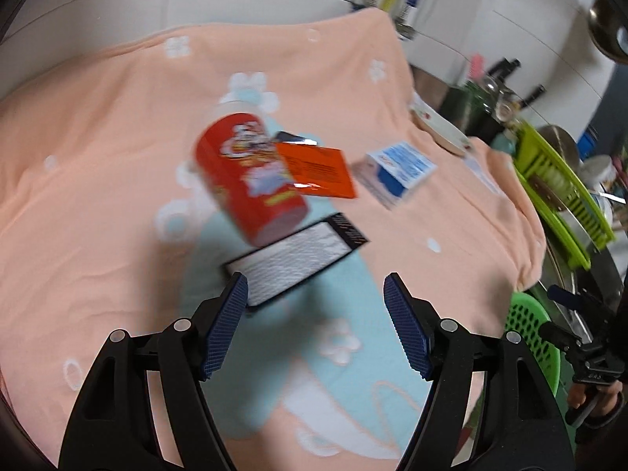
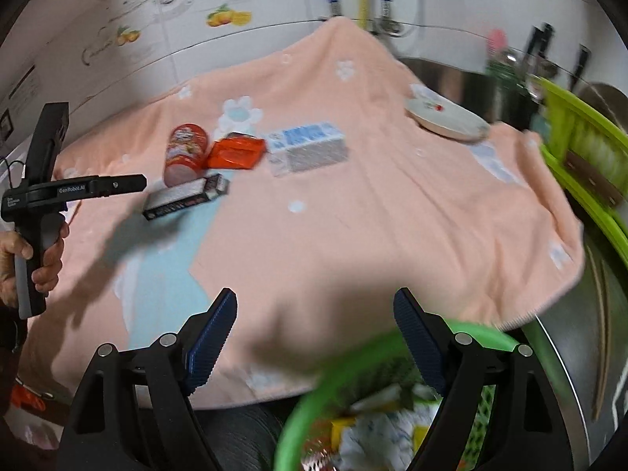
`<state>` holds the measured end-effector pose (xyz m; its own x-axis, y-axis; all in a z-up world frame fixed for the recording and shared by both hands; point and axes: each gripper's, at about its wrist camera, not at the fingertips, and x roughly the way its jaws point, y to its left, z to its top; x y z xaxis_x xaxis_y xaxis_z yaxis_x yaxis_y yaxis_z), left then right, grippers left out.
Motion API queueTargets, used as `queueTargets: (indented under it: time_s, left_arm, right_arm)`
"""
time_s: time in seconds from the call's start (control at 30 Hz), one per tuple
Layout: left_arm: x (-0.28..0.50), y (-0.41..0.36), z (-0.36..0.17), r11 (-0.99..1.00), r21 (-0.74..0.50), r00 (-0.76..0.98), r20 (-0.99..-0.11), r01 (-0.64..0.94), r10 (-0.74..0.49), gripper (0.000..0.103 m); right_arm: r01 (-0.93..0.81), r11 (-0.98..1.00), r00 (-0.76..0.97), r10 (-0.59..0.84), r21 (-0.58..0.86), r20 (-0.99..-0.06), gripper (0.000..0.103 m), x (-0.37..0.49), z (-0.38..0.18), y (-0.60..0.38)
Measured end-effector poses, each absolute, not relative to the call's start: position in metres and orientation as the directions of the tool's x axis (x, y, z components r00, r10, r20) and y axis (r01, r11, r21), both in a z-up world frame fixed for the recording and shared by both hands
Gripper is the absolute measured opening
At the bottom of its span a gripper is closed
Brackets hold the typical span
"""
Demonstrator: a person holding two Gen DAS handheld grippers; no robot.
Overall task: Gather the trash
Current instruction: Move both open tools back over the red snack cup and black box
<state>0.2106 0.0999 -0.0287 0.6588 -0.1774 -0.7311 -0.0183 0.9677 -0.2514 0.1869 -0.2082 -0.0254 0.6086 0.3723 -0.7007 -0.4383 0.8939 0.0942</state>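
Note:
On a peach blanket (image 1: 98,149) lie a red snack can (image 1: 245,176), an orange packet (image 1: 318,170), a blue-and-white carton (image 1: 396,170) and a flat black-and-white box (image 1: 294,263). My left gripper (image 1: 316,286) hovers open just before the flat box, nothing between its fingers. The same items show in the right wrist view: red can (image 2: 184,153), orange packet (image 2: 235,153), carton (image 2: 308,147), flat box (image 2: 186,196). My right gripper (image 2: 314,306) stands open and empty above the near blanket edge and a green basket (image 2: 310,404) that holds wrappers.
A white plate (image 2: 447,117) rests at the blanket's far right. A lime-green dish rack (image 1: 561,192) and kitchenware crowd the right side. A tiled wall (image 2: 157,19) backs the table. A hand (image 2: 23,263) grips the left tool's handle.

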Motion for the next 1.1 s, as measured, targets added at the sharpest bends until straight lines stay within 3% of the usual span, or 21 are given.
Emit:
queueTargets:
  time_s: [0.57,1.1]
  left_arm:
    - [0.171,0.173,-0.033,0.939,-0.291,0.69,-0.718,-0.183,-0.088,0.072]
    - [0.168,0.191,-0.047,0.93,-0.308,0.684,-0.724,-0.202,-0.091,0.072]
  right_arm:
    - [-0.65,0.736,0.448,0.572,0.19,-0.687,0.079,0.274,-0.005,-0.053]
    - [-0.694,0.693,0.362,0.57,0.195,-0.737,0.079,0.346,-0.021,0.061]
